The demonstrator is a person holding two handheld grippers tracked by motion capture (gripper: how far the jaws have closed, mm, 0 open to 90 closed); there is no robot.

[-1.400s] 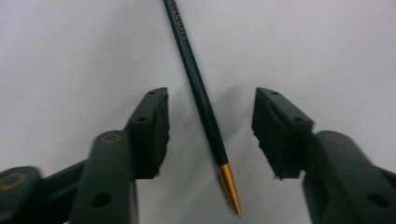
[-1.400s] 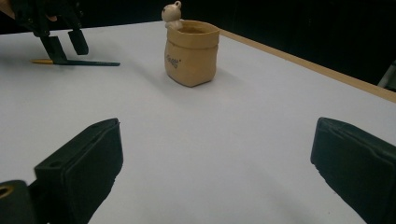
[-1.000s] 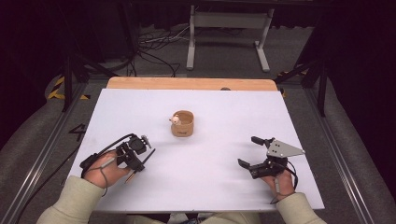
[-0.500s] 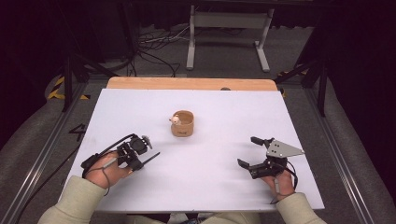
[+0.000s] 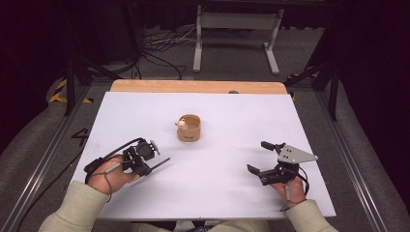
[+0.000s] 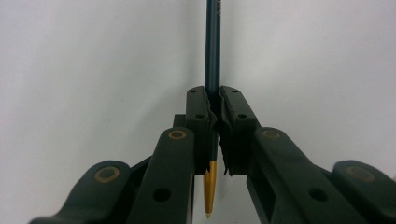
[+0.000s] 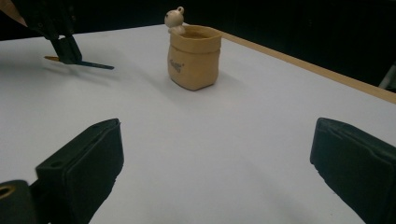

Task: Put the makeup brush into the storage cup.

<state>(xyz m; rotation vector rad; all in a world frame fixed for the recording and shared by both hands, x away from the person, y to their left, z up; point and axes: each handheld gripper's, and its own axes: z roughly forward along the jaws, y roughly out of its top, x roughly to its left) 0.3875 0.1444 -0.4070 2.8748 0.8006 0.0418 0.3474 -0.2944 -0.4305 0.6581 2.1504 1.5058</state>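
A dark teal pencil (image 6: 212, 46) with a gold end lies low over the white table sheet, clamped between the pads of my left gripper (image 6: 212, 100). In the high view that left gripper (image 5: 147, 169) sits at the near left, and the pencil (image 5: 159, 163) sticks out toward the right. My right gripper (image 5: 257, 157) rests at the near right with its jaws wide apart and nothing between them. A tan pouch-shaped cup (image 5: 189, 128) with a small bear figure (image 5: 181, 123) on its rim stands mid-table, apart from both grippers. The right gripper view looks past its open jaws to the cup (image 7: 194, 56) and the pencil (image 7: 95, 65).
The white sheet (image 5: 217, 193) covers a wooden tabletop whose far edge (image 5: 193, 86) shows. Metal rails run along both sides. Beyond the table are cables and a grey stand on the floor.
The left gripper's jaws have drawn together on the pencil and the hand has shifted only slightly. The right hand and the cup have not moved.
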